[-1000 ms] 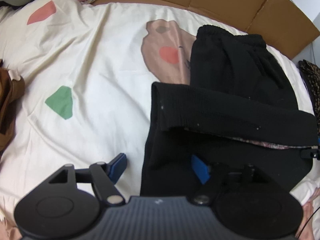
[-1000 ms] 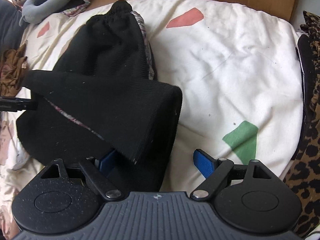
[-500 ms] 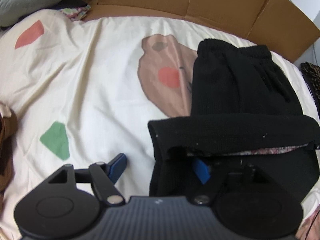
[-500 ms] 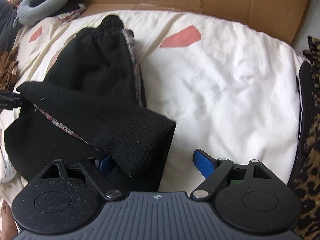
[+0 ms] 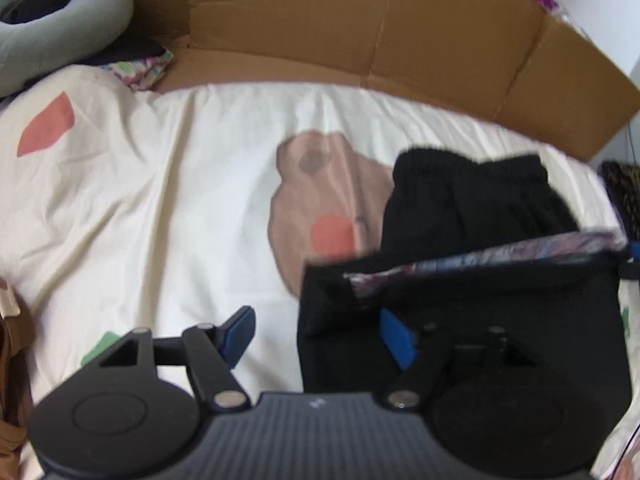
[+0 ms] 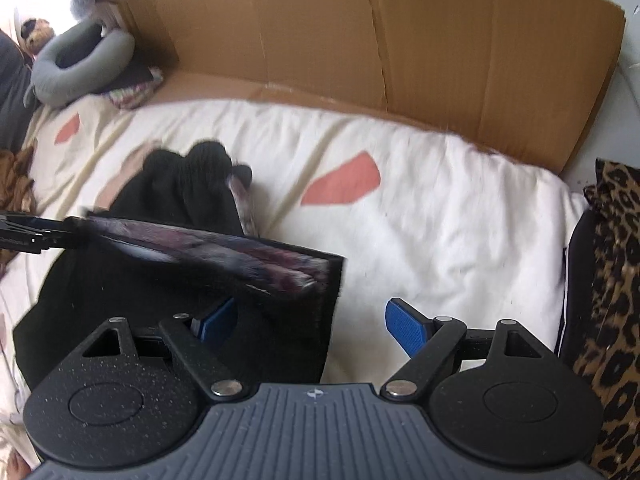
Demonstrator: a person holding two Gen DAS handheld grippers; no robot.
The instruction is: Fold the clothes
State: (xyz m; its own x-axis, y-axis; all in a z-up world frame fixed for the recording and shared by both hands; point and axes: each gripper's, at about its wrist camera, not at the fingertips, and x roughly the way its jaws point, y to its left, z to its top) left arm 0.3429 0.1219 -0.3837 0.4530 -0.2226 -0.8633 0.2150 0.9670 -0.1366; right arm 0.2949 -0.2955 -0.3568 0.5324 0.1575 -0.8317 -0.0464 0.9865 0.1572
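Observation:
A black knit garment (image 5: 472, 204) lies on the cream bed sheet (image 5: 160, 200), its waistband at the far end. Its near hem (image 6: 224, 248) is lifted and stretched between my two grippers, with the floral lining (image 5: 500, 256) showing. My left gripper (image 5: 318, 334) has its right finger under the hem's left corner. Its left finger (image 5: 240, 330) is bare over the sheet, and the jaws are closing without pressing on the cloth. My right gripper (image 6: 310, 324) is open, its left finger (image 6: 216, 320) tucked under the hem's right corner and its right finger bare.
A cardboard sheet (image 5: 360, 32) stands along the far edge of the bed. A grey neck pillow (image 6: 80, 64) lies at the far left. Leopard-print fabric (image 6: 608, 280) is piled at the right, and a brown garment (image 5: 12, 380) lies at the left edge.
Both grippers have risen and moved toward the far side, carrying the near hem up and over. The floral lining now faces up. The left jaws have narrowed a little.

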